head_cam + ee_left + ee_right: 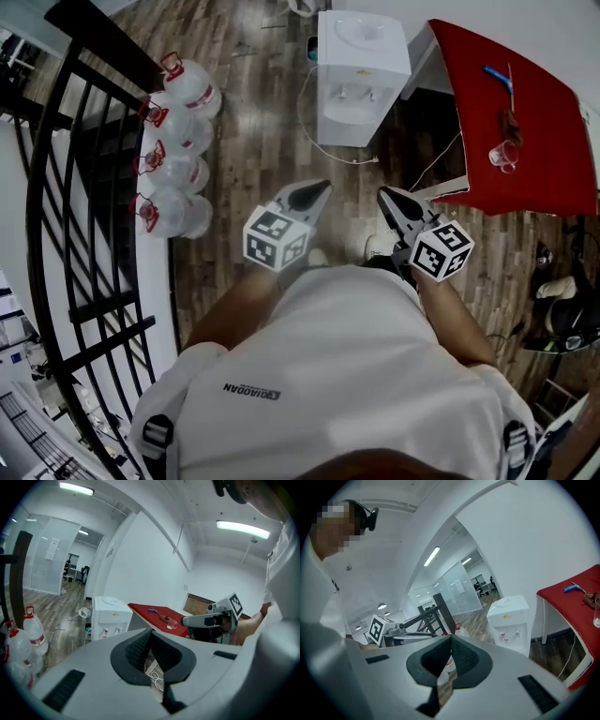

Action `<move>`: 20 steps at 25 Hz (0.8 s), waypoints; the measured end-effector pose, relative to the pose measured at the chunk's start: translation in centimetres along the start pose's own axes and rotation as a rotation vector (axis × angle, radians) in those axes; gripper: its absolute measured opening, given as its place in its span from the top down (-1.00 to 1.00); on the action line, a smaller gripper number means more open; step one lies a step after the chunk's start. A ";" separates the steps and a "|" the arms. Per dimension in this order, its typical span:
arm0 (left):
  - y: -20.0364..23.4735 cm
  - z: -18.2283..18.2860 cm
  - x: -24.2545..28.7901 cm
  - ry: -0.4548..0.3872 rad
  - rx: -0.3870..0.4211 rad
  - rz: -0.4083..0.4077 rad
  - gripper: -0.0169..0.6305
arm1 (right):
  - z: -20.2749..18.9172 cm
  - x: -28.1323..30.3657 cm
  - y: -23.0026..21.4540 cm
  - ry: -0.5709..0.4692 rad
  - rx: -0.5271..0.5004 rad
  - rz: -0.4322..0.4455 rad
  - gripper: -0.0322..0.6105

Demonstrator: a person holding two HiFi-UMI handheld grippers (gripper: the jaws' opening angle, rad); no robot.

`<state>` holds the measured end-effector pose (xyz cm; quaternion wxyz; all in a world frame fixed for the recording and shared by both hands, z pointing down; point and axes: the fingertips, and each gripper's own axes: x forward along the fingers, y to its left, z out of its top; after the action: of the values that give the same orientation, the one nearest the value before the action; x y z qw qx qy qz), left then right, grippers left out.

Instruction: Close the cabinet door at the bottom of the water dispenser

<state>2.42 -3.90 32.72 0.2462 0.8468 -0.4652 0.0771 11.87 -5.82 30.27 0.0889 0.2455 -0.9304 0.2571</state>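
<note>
Wood-grain plank floor (253, 141) fills the head view, and the white water dispenser (361, 75) stands on it against the far wall. A black metal railing (84, 187) with thin straight bars runs well to the dispenser's left. The person's white shirt (347, 375) fills the near part of the view, well apart from the dispenser. Both bare forearms reach out from it toward the dispenser, the left forearm (234, 305) angled inward and the right forearm (450, 319) straighter.

A table with a smooth red top (506, 112) stands just beside the dispenser, on its right. The dispenser is a boxy plastic unit with a round recess on top and two small taps on its front. Its lower front, where the cabinet door belongs, shows only as a flat white face, and whether the door sits fully closed cannot be told. A thin white cable (349, 159) loops on the floor in front of it. Clear plastic water bottles (178, 150) with red caps and handles cluster left of the dispenser, along the railing.

The left gripper (324, 187) and right gripper (382, 194) point at the dispenser, tilted slightly down and far short of it. Each has grey tapered jaws with ribbed black pads, pressed together at the tips with nothing between them.

A clear cup (503, 155) and a blue pen (498, 77) lie on the table, right of the dispenser.
</note>
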 end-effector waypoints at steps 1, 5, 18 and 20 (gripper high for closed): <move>-0.2 0.3 -0.3 -0.010 0.002 0.002 0.96 | 0.3 -0.1 0.2 -0.007 -0.013 0.000 0.83; -1.4 1.6 -0.9 -0.058 0.016 0.023 0.96 | 1.6 -1.1 0.2 -0.013 -0.076 0.010 0.83; -6.1 4.5 1.5 -0.125 0.094 0.092 0.96 | 3.1 -6.1 -2.1 -0.047 -0.139 0.030 0.83; -6.2 4.2 1.6 -0.123 0.076 0.105 0.96 | 2.9 -6.4 -2.6 -0.054 -0.128 0.022 0.83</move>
<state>8.01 -4.37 27.51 0.1805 0.8332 -0.5197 0.0553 18.61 -6.61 27.05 0.0765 0.2357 -0.9497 0.1915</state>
